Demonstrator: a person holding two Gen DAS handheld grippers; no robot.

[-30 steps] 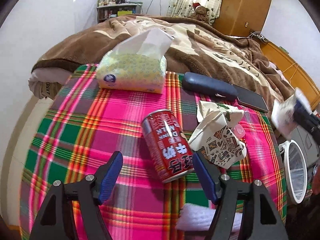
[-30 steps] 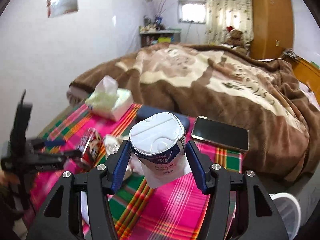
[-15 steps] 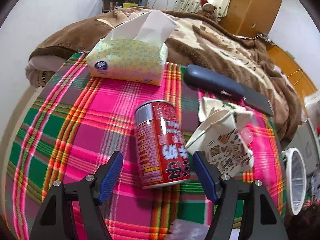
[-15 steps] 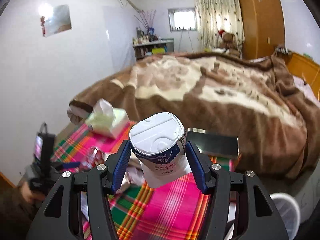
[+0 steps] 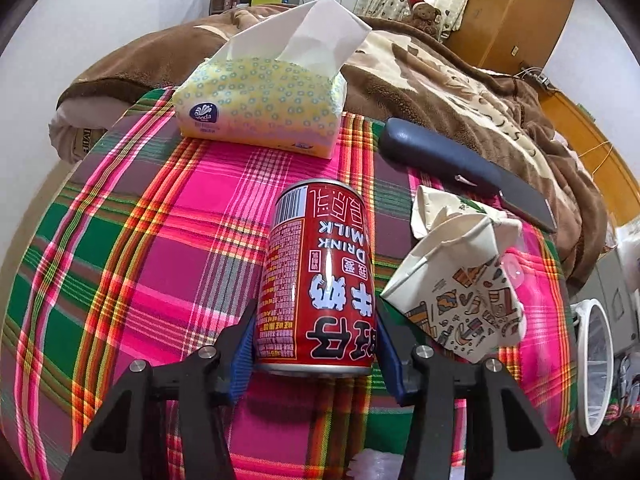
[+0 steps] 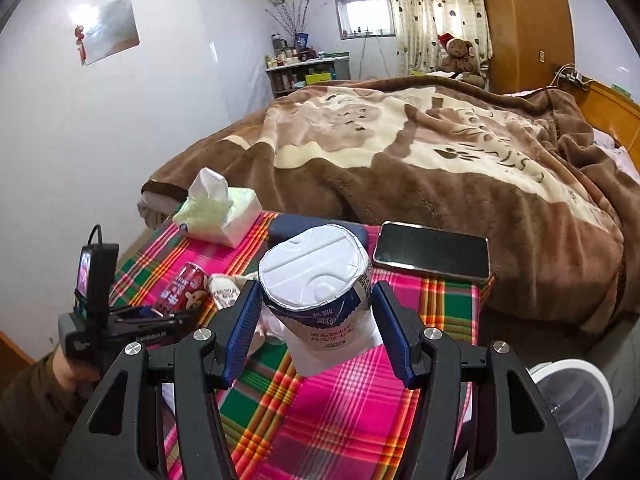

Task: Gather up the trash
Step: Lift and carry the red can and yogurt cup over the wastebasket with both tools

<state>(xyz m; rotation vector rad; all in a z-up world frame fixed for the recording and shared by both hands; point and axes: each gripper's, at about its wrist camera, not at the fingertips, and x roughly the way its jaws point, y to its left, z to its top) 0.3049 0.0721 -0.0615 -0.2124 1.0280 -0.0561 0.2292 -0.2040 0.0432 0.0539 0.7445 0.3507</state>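
Note:
A red milk drink can (image 5: pixel 318 280) lies on its side on the plaid cloth (image 5: pixel 120 248). My left gripper (image 5: pixel 316 344) has its blue pads against both sides of the can's near end. A crumpled printed paper cup (image 5: pixel 456 284) lies just right of the can. My right gripper (image 6: pixel 316 328) is shut on a white yogurt cup (image 6: pixel 318 280) with a foil lid, held above the cloth. The can (image 6: pixel 182 290) and the left gripper (image 6: pixel 136 320) also show at the left of the right wrist view.
A tissue pack (image 5: pixel 260 108) sits at the far edge of the cloth, with a dark blue case (image 5: pixel 432 156) and a phone (image 6: pixel 432 252) to its right. A white mesh bin (image 6: pixel 576 408) stands at the lower right. A brown blanket (image 6: pixel 420 152) covers the bed behind.
My left gripper moved forward around the can and its jaws closed onto it. My right gripper rose with the yogurt cup.

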